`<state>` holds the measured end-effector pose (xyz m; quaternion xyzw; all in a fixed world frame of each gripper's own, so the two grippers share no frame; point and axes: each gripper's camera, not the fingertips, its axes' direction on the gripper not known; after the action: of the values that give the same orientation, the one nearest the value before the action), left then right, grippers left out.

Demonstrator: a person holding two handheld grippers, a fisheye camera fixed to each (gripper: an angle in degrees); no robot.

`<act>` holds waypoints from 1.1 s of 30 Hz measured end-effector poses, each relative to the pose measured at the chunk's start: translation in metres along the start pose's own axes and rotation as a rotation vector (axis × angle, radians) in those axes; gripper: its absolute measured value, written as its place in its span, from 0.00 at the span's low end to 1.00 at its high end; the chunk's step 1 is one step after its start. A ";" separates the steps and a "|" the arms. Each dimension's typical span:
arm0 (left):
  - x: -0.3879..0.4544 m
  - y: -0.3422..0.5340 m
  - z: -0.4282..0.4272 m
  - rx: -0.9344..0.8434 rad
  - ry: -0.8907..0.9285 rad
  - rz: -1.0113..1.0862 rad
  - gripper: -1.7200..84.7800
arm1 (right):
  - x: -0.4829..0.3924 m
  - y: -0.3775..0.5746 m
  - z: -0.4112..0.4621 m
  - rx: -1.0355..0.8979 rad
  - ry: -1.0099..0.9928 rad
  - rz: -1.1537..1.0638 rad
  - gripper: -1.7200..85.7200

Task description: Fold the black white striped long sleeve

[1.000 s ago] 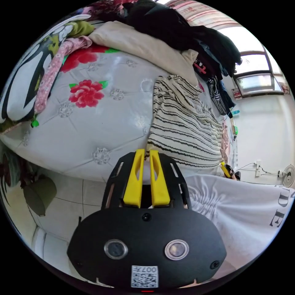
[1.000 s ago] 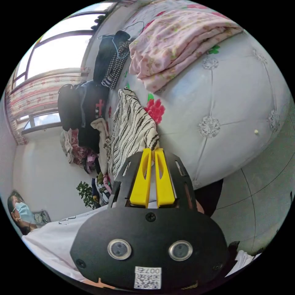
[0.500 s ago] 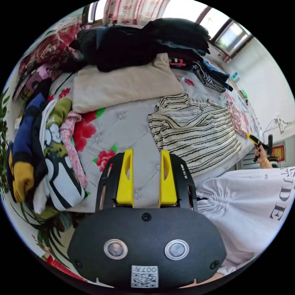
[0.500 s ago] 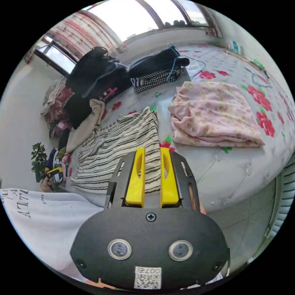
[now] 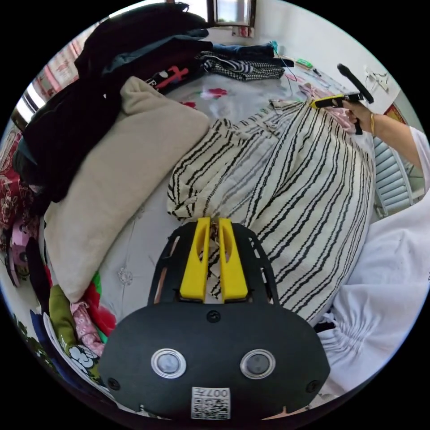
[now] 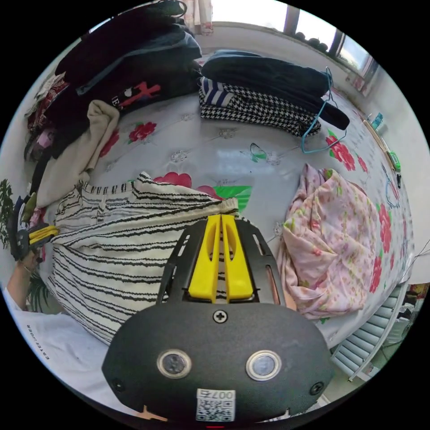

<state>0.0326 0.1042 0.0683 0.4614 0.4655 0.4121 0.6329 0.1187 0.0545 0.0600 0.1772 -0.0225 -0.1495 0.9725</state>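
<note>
Left gripper view: the left gripper (image 5: pixel 214 221) has its jaws pinched together on the near left edge of the striped shirt (image 5: pixel 286 188), which lies spread on the bed (image 5: pixel 134 233). Right gripper view: the right gripper (image 6: pixel 220 218) clamps the shirt's right edge, just left of a pink cloth (image 6: pixel 333 242). A beige cloth (image 5: pixel 116 170) lies left of the shirt.

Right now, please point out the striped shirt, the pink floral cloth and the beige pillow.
striped shirt (image 5: pixel 291 188), left gripper view, middle of its body.
pink floral cloth (image 6: pixel 336 242), right gripper view, its middle.
beige pillow (image 5: pixel 121 165), left gripper view, its middle.
</note>
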 end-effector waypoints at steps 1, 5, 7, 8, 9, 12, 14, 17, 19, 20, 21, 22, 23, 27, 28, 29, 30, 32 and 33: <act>-0.001 -0.002 -0.003 0.014 0.002 -0.007 0.02 | 0.000 0.001 -0.010 0.047 -0.008 0.000 0.03; -0.019 -0.012 -0.038 0.123 0.065 -0.108 0.01 | 0.017 0.006 -0.048 0.198 -0.069 0.068 0.02; -0.030 -0.021 -0.046 0.143 0.076 -0.153 0.02 | 0.026 0.005 -0.054 0.224 -0.074 0.100 0.02; -0.036 -0.029 -0.043 0.138 0.075 -0.175 0.02 | 0.033 0.002 -0.052 0.224 -0.068 0.126 0.02; -0.041 -0.039 -0.033 0.120 0.046 -0.199 0.03 | 0.037 0.001 -0.048 0.214 -0.069 0.142 0.02; -0.053 -0.063 0.019 -0.054 -0.009 -0.238 0.11 | 0.054 -0.002 -0.016 0.087 -0.097 0.261 0.03; -0.063 -0.069 0.037 -0.145 -0.030 -0.316 0.13 | 0.059 0.012 -0.013 0.087 -0.133 0.300 0.04; -0.080 -0.053 0.014 -0.045 -0.034 -0.484 0.13 | 0.065 0.051 -0.034 0.154 -0.202 0.317 0.06; -0.092 -0.034 -0.006 0.024 -0.050 -0.586 0.12 | 0.072 0.084 -0.048 0.185 -0.246 0.339 0.06; -0.098 -0.018 -0.020 0.077 -0.038 -0.640 0.11 | 0.077 0.108 -0.055 0.196 -0.277 0.361 0.07; -0.100 -0.005 -0.032 0.133 -0.011 -0.650 0.10 | 0.079 0.120 -0.059 0.201 -0.287 0.370 0.07; -0.099 -0.001 -0.038 0.158 0.009 -0.631 0.09 | 0.084 0.144 -0.064 0.201 -0.299 0.389 0.07; -0.091 0.003 -0.044 0.188 0.062 -0.558 0.09 | 0.088 0.167 -0.066 0.183 -0.302 0.410 0.08; -0.050 -0.014 -0.021 0.093 0.344 -0.234 0.10 | 0.101 0.225 -0.065 0.121 -0.336 0.478 0.09; -0.047 -0.017 -0.016 0.074 0.343 -0.222 0.10 | 0.104 0.238 -0.061 0.098 -0.349 0.498 0.09; -0.043 -0.027 -0.005 0.036 0.341 -0.201 0.09 | 0.106 0.250 -0.057 0.077 -0.362 0.515 0.09; -0.043 -0.037 0.003 0.024 0.333 -0.196 0.09 | 0.107 0.254 -0.054 0.067 -0.371 0.524 0.10; -0.049 -0.052 0.012 0.023 0.333 -0.194 0.09 | 0.108 0.269 -0.041 0.046 -0.418 0.562 0.11; -0.057 -0.062 0.020 0.010 0.349 -0.205 0.09 | 0.108 0.272 -0.038 0.040 -0.433 0.570 0.11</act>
<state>0.0445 0.0311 0.0231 0.3367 0.6146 0.4169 0.5789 0.3022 0.2777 0.1191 0.1470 -0.2794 0.0942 0.9442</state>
